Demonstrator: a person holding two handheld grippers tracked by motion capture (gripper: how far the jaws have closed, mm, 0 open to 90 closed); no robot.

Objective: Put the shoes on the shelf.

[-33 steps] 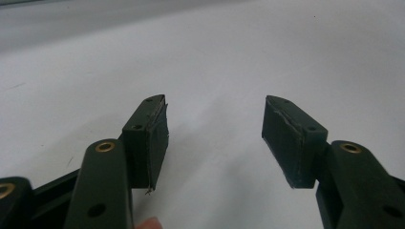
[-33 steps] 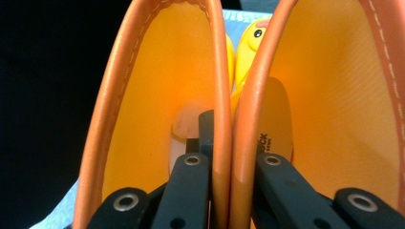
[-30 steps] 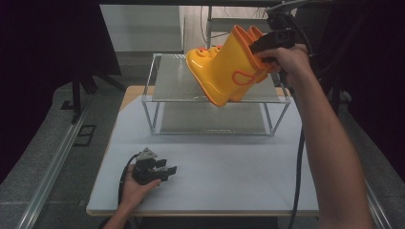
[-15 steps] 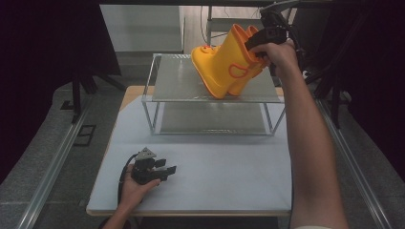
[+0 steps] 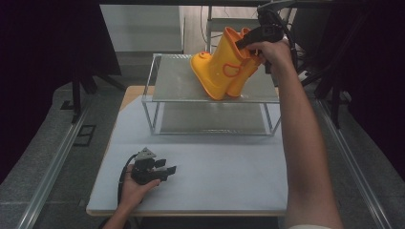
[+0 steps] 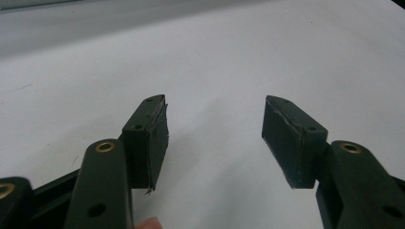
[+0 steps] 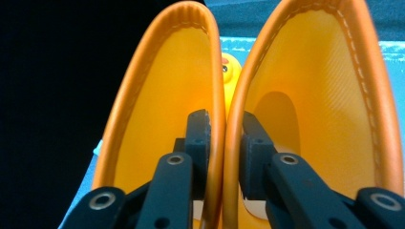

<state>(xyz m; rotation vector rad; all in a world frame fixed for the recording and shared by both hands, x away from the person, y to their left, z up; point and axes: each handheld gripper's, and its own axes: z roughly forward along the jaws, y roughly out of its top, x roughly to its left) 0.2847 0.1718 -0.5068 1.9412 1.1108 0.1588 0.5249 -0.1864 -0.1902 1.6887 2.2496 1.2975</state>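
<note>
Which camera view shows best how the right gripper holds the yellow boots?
The right gripper view: the right gripper has one jaw inside each of the yellow boots, pinching their touching walls. The high view shows the boots on the shelf, the grip small.

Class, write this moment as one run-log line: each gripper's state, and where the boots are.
right gripper: shut on boots | boots: tilted on rack top shelf | left gripper: open, on table

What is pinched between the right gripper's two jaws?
In the right gripper view, the right gripper pinches the adjoining shaft walls of the two yellow boots, one jaw inside each boot.
</note>
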